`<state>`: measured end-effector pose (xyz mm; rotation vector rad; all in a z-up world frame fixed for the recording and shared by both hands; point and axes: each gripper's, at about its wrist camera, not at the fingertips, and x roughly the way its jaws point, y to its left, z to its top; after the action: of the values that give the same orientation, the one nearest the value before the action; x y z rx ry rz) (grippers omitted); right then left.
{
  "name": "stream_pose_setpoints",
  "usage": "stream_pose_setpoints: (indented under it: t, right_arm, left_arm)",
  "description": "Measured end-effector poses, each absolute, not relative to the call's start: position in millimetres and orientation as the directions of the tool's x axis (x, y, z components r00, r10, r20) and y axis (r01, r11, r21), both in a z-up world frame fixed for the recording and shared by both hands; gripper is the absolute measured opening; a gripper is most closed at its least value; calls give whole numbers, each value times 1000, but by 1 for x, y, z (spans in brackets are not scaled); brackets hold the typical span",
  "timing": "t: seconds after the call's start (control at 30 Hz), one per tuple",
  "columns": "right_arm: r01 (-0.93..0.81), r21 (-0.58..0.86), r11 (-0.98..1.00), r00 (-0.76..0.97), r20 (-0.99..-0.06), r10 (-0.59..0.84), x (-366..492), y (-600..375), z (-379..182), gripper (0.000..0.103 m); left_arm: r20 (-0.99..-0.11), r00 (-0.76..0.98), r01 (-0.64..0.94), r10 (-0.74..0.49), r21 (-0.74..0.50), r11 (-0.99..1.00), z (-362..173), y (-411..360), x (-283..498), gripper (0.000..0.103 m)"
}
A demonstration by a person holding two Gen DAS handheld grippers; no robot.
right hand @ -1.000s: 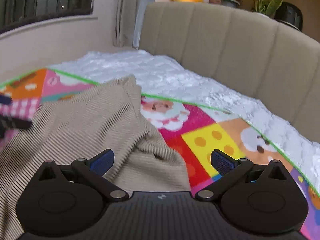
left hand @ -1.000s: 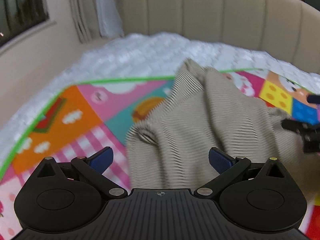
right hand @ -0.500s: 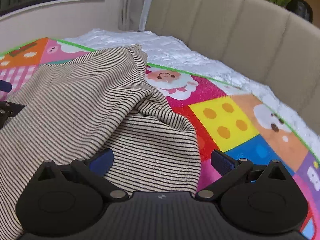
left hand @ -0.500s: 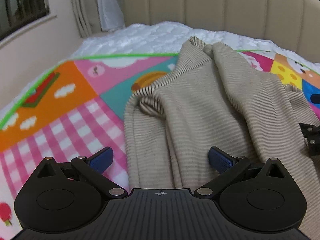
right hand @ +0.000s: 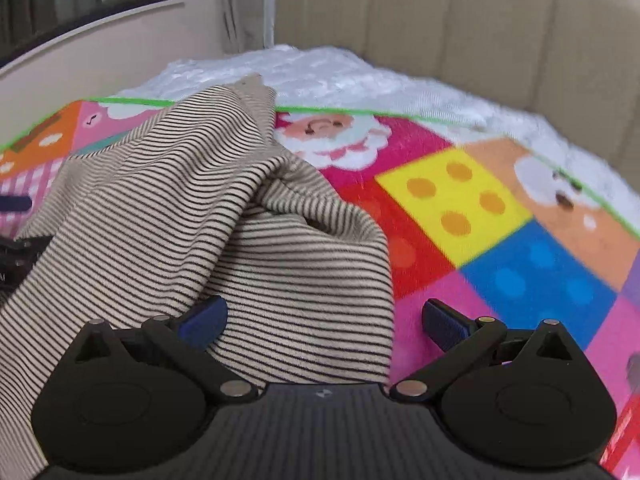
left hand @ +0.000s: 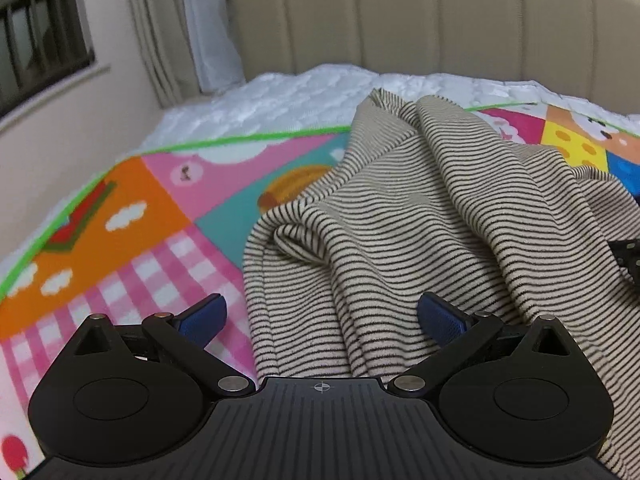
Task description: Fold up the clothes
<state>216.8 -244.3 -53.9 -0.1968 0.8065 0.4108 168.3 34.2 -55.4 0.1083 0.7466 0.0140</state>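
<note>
While the striped shirt [left hand: 420, 216] lies crumpled on the play mat [left hand: 132, 216] that covers the bed [left hand: 280, 96], both grippers hover low over it. Left gripper [left hand: 320, 316] — fingers wide apart, holding nothing. Right gripper [right hand: 324, 316] — fingers also spread, empty, at the shirt's right edge.
</note>
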Motion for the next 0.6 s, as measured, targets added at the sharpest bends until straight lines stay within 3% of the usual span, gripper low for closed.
stream_pose_setpoints:
  t: [0.1,0.6]
  right_arm:
    - [-427,11,904,592,-752,289,215,-248,-54,103]
    - [-498,98,861,422,-840,340,92,-277,-49,103]
  left_arm:
    - [-725,689,16,5,22,1000,-56,42,159,103]
    - [-848,500,206,-177,-82,975,-38,46,31,103]
